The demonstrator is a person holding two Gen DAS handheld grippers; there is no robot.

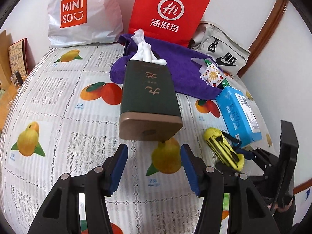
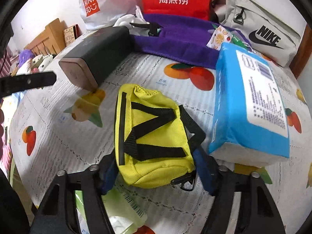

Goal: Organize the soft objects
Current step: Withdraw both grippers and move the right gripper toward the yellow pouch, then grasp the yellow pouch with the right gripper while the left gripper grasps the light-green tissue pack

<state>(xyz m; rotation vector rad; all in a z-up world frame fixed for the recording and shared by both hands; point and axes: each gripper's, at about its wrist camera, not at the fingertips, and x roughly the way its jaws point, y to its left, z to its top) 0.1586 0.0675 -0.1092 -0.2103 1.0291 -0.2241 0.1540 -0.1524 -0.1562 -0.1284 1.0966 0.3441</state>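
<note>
A dark green tissue box lies on its side on the fruit-print tablecloth, white tissue sticking out of its far end. My left gripper is open and empty just in front of the box's brown end. My right gripper is shut on a yellow pouch with black straps, which also shows in the left wrist view. A blue tissue pack lies to the pouch's right. A purple towel lies behind, with a fruit-print sachet on it.
A white Miniso bag, a red paper bag and a grey Nike pouch stand along the back wall. A wooden chair and soft toys are off the table's left edge.
</note>
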